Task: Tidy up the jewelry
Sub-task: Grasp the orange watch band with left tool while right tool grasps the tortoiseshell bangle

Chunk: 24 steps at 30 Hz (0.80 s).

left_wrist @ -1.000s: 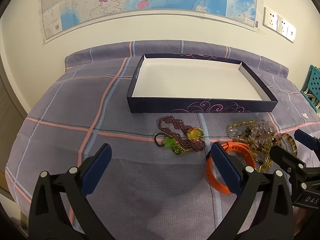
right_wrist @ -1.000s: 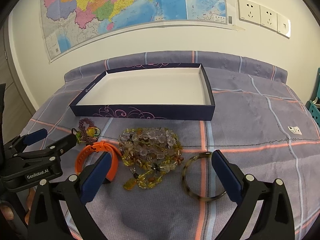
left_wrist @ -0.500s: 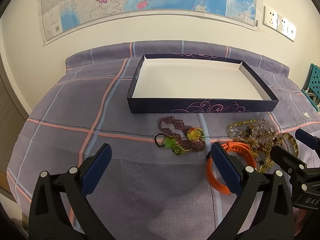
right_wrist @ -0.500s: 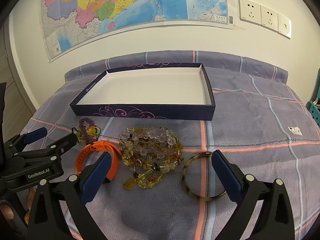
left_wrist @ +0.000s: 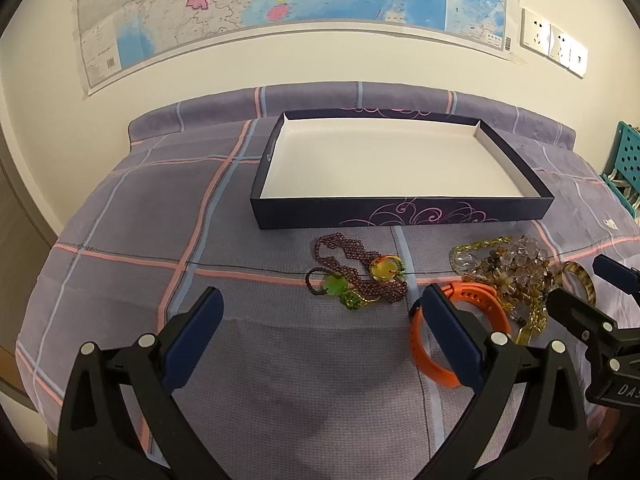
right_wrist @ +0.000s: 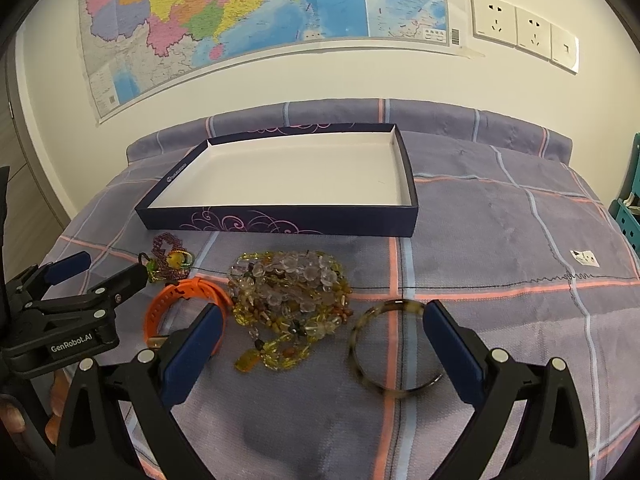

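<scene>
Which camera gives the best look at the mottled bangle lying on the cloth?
The right wrist view. There the bangle shows as a nearly whole ring lying flat, between the open fingers of the right gripper. In the left wrist view only a short arc of it shows at the far right, behind the bead pile and the right gripper's finger.

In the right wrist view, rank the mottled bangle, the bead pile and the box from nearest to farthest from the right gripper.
1. Mottled bangle, lying between the right gripper's open fingers, toward its right one.
2. Bead pile, just ahead, left of centre.
3. Box, farthest, at the back.
</scene>
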### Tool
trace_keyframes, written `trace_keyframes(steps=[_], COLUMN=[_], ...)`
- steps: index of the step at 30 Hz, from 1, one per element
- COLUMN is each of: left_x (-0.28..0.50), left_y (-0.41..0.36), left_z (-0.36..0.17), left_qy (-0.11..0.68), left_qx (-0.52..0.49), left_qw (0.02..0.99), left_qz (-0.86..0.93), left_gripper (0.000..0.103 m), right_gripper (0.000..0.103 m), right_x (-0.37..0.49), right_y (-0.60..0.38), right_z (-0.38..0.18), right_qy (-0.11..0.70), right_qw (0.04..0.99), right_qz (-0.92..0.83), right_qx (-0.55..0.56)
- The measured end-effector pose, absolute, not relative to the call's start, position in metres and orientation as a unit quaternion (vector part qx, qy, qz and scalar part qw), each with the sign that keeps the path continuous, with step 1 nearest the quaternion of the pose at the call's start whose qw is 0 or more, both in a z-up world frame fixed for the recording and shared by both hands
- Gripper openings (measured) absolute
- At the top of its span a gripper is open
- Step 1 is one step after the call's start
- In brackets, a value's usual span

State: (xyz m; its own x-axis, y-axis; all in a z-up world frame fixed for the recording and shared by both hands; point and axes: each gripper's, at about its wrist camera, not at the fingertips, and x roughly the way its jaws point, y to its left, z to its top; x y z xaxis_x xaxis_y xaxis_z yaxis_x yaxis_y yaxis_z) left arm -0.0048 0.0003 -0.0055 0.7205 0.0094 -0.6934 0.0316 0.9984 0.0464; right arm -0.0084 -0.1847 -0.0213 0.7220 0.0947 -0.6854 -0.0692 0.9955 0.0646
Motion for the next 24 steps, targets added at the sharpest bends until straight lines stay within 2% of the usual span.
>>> trace_keyframes(steps=[8,13,16,18,21,24], left_x=[-0.005,-0.006,-0.006,-0.007,-0.008,-0.007], left_y=[0.0,0.004,0.006,0.006,0.003,-0.001], left_z=[-0.007,-0.007,-0.008,-0.009,-0.012,-0.017], left_qy=[0.375,0.372,0.369,0.37,0.38,0.396], left_qx=[0.028,0.029,0.034,0.037,0.038,0.036], left_qw=[0.927,0.927,0.928,0.926,0.92,0.91], left_qz=[-0.008,-0.027,-0.045,-0.058,-0.086,-0.115], left_gripper=[0.098,0.098,0.098,0.098,0.09,0.078], right_gripper=[0.097,0.093,0.088,0.08,0.071,0.067], right_x=[-0.014,-0.021,-0.023,-0.023,-0.02,-0.017], right_y=[-0.197,-0.218,-0.235,-0.244,-0.255,-0.258], right_z=[-0.02,-0.02,-0.023,-0.028,-0.036,-0.039], right_qy=[0.374,0.383,0.392,0.403,0.417,0.418], right_qw=[0.926,0.923,0.919,0.915,0.908,0.907], right_qz=[0.046,0.027,0.016,0.01,0.006,0.008], right_qx=[0.019,0.014,0.027,0.034,0.046,0.047])
